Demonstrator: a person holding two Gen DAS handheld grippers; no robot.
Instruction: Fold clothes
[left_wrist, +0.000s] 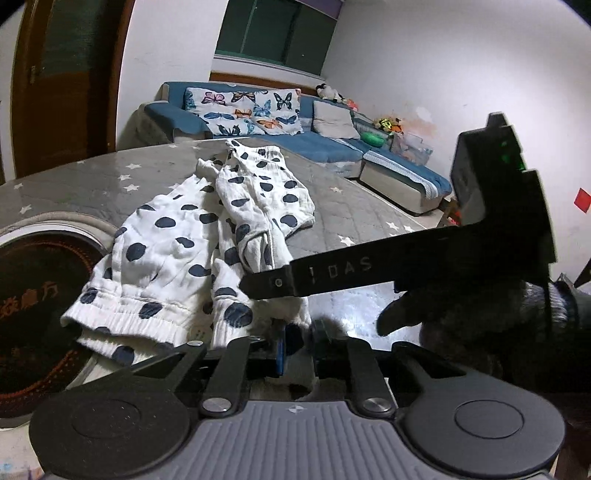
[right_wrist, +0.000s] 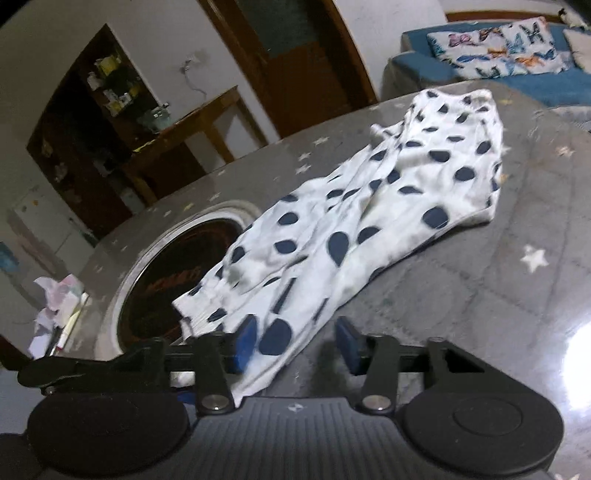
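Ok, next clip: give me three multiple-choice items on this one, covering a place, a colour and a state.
1. The spotted garment lies: A on the sofa; B on the grey star-print table cover; C on the floor.
2. Its spots are: A red; B green; C dark blue.
3. The garment is: A folded into a neat square; B stretched out and rumpled, unfolded; C hung on a hanger.

1 B, since stars show on the grey cover all round it.
2 C, since both views show navy blotches on white.
3 B, since it lies long and creased.
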